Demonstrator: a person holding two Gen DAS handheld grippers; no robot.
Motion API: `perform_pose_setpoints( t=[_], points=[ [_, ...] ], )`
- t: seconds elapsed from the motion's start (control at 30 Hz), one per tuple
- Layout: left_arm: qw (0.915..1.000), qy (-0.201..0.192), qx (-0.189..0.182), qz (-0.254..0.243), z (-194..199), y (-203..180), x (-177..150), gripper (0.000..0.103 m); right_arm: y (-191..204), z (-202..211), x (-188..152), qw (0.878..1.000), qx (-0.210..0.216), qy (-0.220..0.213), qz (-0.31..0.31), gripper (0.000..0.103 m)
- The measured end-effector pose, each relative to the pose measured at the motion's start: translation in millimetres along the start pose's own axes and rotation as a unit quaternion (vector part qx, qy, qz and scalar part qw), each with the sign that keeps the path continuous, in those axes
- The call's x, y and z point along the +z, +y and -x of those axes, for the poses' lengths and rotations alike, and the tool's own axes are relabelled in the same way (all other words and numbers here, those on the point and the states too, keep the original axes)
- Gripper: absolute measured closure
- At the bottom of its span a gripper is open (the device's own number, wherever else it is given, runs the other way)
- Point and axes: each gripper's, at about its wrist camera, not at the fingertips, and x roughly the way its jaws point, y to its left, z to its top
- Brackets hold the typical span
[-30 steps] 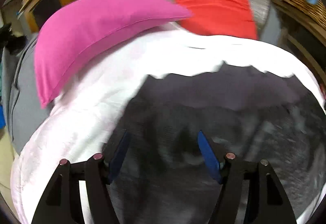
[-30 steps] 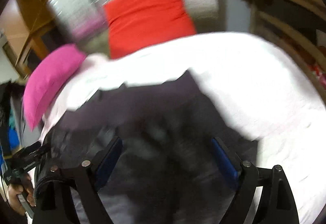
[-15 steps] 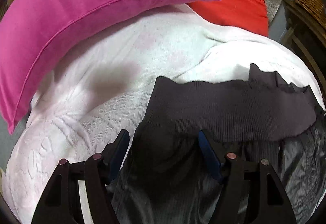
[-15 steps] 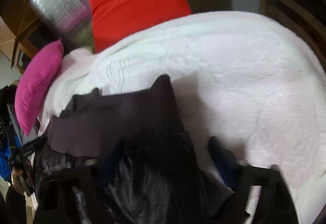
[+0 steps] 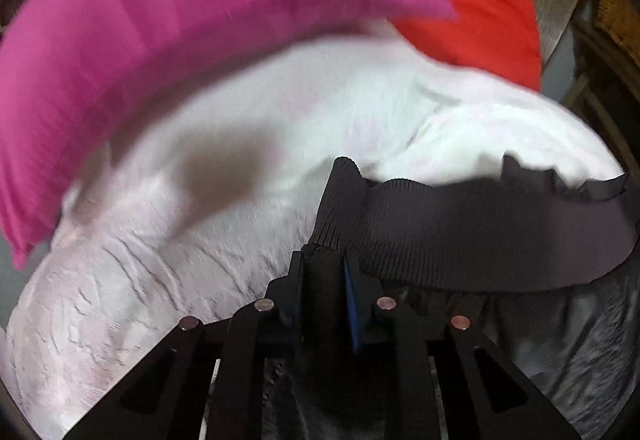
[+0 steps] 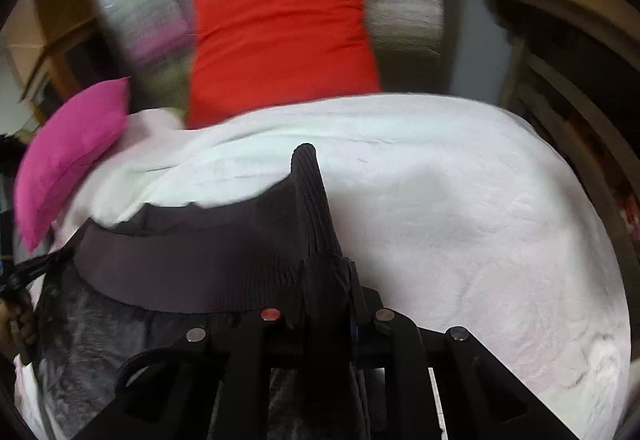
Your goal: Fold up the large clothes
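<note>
While closing, both tools pinch dark garment (image 5: pixel 480 232) waistband ends.

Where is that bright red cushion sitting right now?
The red cushion leans against the silvery backrest at the far end of the white blanket, right of the pink pillow in both views.
</note>
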Motion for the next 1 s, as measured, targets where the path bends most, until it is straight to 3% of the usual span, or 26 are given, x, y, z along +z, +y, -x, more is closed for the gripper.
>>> perform_pose_setpoints(
  t=[0.13, 0.33, 0.47, 0.67, 0.77, 0.87, 0.9, 0.93, 1.0],
  points=[
    [0.9999, -0.014, 0.004, -0.002, 1.8, -3.0, 1.5, 0.083, 1.1, -12.0, -9.2, 1.0, -0.01, 0.01, -0.003, 0.088],
    [0.9986, -0.052, 0.004, 0.007, 18.6, -5.0, 4.1, 0.083, 3.8, 16.9, 10.9, 0.999, -0.019, -0.048, 0.0, 0.088],
    [0.9994, -0.012, 0.03, -0.009, -10.4, -11.8, -2.1, 0.082, 4.9, -19.4, -0.6, 0.999, -0.047, 0.006, 0.01, 0.088],
    [0.9987, -0.031, 0.037, -0.015, 7.3, -14.8, -0.5, 0.081, 5.9, -12.5, 2.1, 0.998, -0.055, 0.0, 0.005, 0.088],
    [0.9981, -0.051, 0.035, -0.006, 22.4, -12.2, 0.7, 0.072, 9.4, -3.7, 4.8, 0.998, -0.055, 0.0, 0.008, 0.086],
    [0.9964, -0.056, 0.061, -0.017, 37.3, -13.2, -2.6, 0.067, 4.0, 1.9, 0.6, 0.998, -0.054, 0.012, -0.005, 0.061],
    [0.9952, -0.06, 0.071, -0.027, 43.2, -13.7, -4.2, 0.063, 0.3, 6.4, -1.1, 0.999, -0.052, 0.004, -0.013, 0.043],
    [0.9943, -0.068, 0.074, -0.036, 52.9, -11.4, -7.7, 0.06, -5.4, 14.8, -2.7, 0.999, -0.042, -0.005, -0.025, 0.032],
    [0.9932, -0.086, 0.066, -0.042, 71.6, -1.9, -16.6, 0.046, -16.5, 28.5, -5.4, 0.999, -0.015, -0.01, -0.043, 0.032]
  ],
)
